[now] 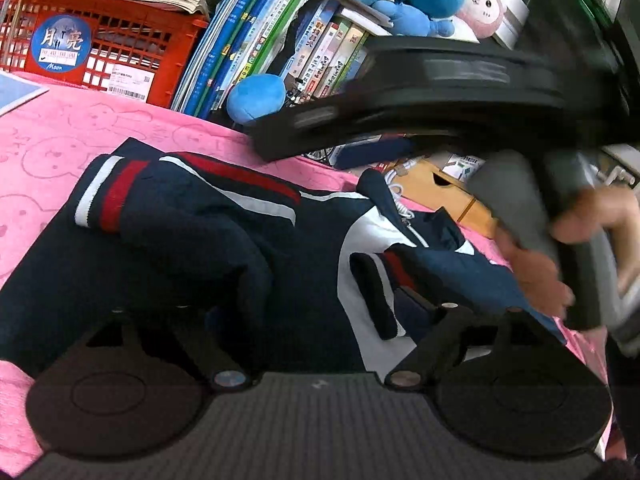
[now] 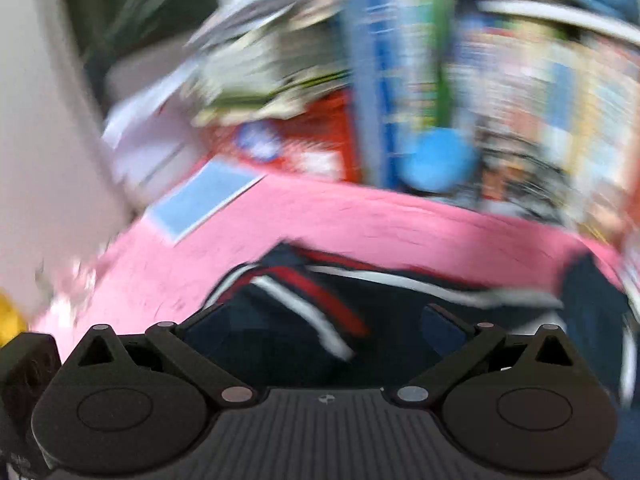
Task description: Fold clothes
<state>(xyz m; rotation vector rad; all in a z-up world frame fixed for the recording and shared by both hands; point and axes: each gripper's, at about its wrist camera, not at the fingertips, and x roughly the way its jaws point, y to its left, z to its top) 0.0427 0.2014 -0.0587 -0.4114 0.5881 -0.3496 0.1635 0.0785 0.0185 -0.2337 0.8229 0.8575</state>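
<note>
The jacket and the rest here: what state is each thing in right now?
Jacket: lying on the pink blanket, sleeves folded in over the body, zip closed.
Pink blanket: spread flat under the jacket.
Left gripper: open, holding nothing.
Right gripper: open, empty, blurred.
Red crate: upright, papers stacked on top.

A navy zip-up jacket with red and white stripes [image 1: 224,248] lies spread on a pink bear-patterned blanket [image 1: 52,148], one striped cuff folded across its body. The left gripper [image 1: 316,312] hangs over it, jaws wide, nothing between them. The blurred black right gripper [image 1: 420,96] sweeps across above, gripped by a hand [image 1: 560,248]. Behind stand a red plastic crate [image 1: 120,44], leaning books [image 1: 256,36] and blue plush toys [image 1: 256,96].
</note>
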